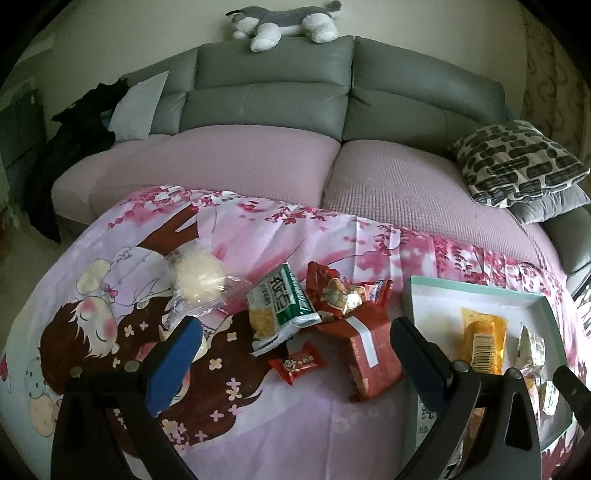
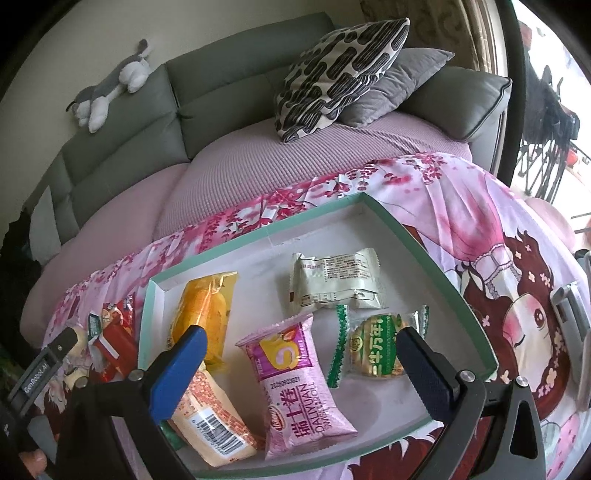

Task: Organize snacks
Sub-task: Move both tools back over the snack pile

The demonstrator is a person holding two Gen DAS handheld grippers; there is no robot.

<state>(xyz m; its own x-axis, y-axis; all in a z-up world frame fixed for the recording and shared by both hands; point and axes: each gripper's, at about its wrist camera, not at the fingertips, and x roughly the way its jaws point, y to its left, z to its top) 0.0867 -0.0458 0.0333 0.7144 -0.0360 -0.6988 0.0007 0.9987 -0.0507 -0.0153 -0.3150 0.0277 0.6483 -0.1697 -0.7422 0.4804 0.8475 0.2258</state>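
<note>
Red packets [image 1: 354,314] crowd the floral cloth [image 1: 258,229] beside the tray [image 2: 258,236] — both tongs [image 1: 295,354] [image 2: 301,354] spread, empty.

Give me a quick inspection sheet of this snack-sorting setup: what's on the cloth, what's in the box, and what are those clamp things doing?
Surface: pink cartoon-print cloth, spread in front of a sofa.
Job's things: teal-rimmed box holds a yellow packet, white packet, pink Swiss roll packet, green round snack and brick-print packet. Loose on the cloth: green packet, red packets, small red candy, clear bag.
Clutter: nothing seen.
Grippers: left hand-held gripper open over the loose pile; right hand-held gripper open over the box, both empty.
Cables: nothing seen.
Surroundings: plush toy, patterned cushion.
</note>
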